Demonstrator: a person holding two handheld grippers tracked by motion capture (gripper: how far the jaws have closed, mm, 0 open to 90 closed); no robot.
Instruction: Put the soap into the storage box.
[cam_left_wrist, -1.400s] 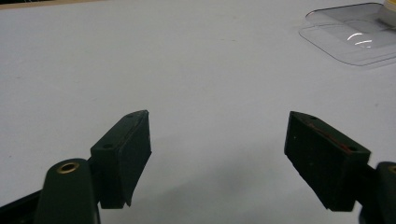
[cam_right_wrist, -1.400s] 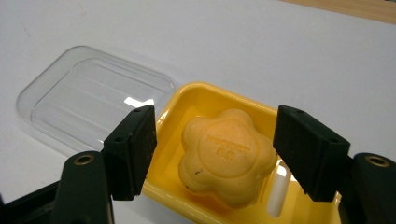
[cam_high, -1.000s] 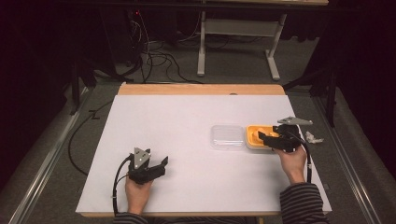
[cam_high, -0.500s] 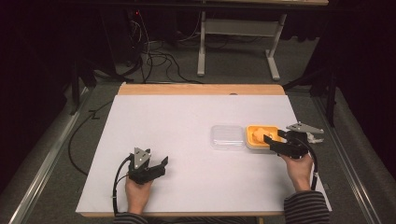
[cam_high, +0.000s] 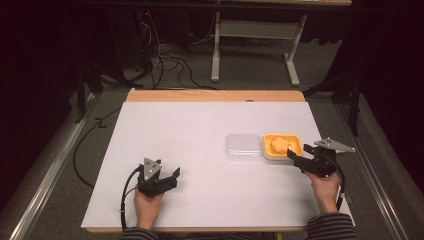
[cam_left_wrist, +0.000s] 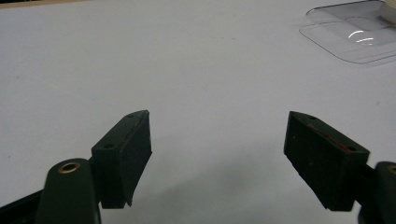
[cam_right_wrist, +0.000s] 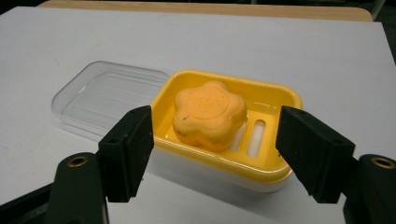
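A yellow soap dish (cam_high: 295, 148) (cam_right_wrist: 275, 100) on a white base sits at the table's right side. A flower-shaped orange soap (cam_high: 281, 144) (cam_right_wrist: 209, 113) lies in it. Its clear plastic lid (cam_high: 243, 146) (cam_right_wrist: 103, 98) (cam_left_wrist: 355, 30) lies flat on the table, touching the dish's left side. My right gripper (cam_high: 296, 157) (cam_right_wrist: 219, 156) is open just in front of the dish, jaws spread wide, holding nothing. My left gripper (cam_high: 171, 176) (cam_left_wrist: 219, 161) rests open over bare table near the front left, far from the lid.
The white table top (cam_high: 200, 130) has a wooden strip (cam_high: 215, 95) along its far edge. Beyond it are a desk frame (cam_high: 255, 45) and cables (cam_high: 165, 60) on the floor. A metal rail (cam_high: 47, 165) runs along the left of the table.
My right gripper has drawn back from the soap dish toward the right front, and now sits open just short of it. The left gripper has stayed put.
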